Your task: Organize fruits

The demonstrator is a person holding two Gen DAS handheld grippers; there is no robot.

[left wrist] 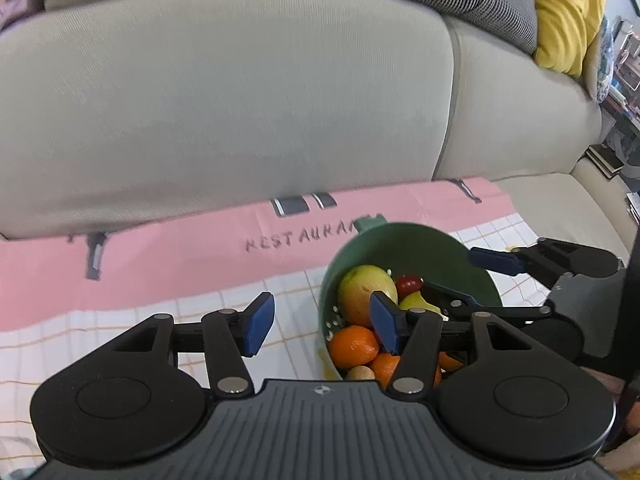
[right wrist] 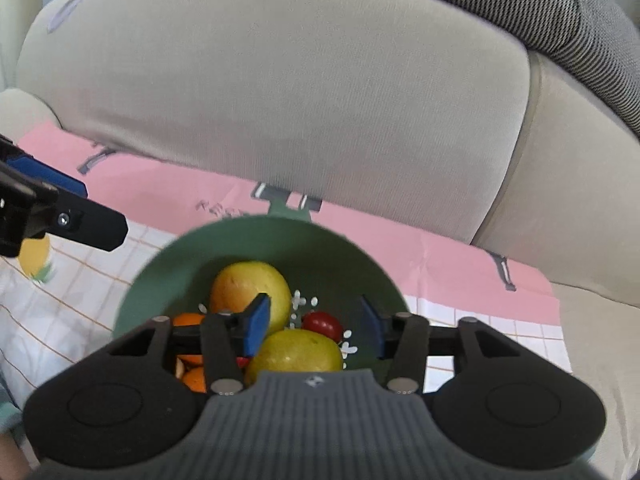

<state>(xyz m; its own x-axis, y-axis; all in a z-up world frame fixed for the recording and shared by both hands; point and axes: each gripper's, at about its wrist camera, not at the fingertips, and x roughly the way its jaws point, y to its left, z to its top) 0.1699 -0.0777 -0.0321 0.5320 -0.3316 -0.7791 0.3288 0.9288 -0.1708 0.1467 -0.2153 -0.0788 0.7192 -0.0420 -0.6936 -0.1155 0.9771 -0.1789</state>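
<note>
From your left wrist camera, your left gripper (left wrist: 322, 322) stands with its blue pads apart and nothing between them, hanging above the checked part of the cloth (left wrist: 168, 248) spread over the sofa seat (left wrist: 560, 200). The green colander (left wrist: 408, 246) sits just beyond and beside its right finger, near the cloth's far pink edge where the lettering runs. Inside you can see a large yellow-green fruit (left wrist: 366, 286), a small red fruit (left wrist: 407, 283) and oranges (left wrist: 353, 346) heaped toward the near wall. Your right gripper (left wrist: 460, 284) reaches in from the right, one blue pad over the colander's far rim and the other finger down among the fruit.

From your right wrist camera, the right gripper (right wrist: 316, 326) has its jaws parted directly over the colander (right wrist: 256, 240); the pads press on nothing. A yellow-green fruit (right wrist: 298, 350) lies below the gap, loose in the bowl, with a second one (right wrist: 244, 286) behind the left pad, the red fruit (right wrist: 322, 324) beside it and oranges (right wrist: 188, 320) at the left. Your left gripper's finger (right wrist: 86, 224) shows at the picture's left edge, over the cloth (right wrist: 440, 256).
</note>
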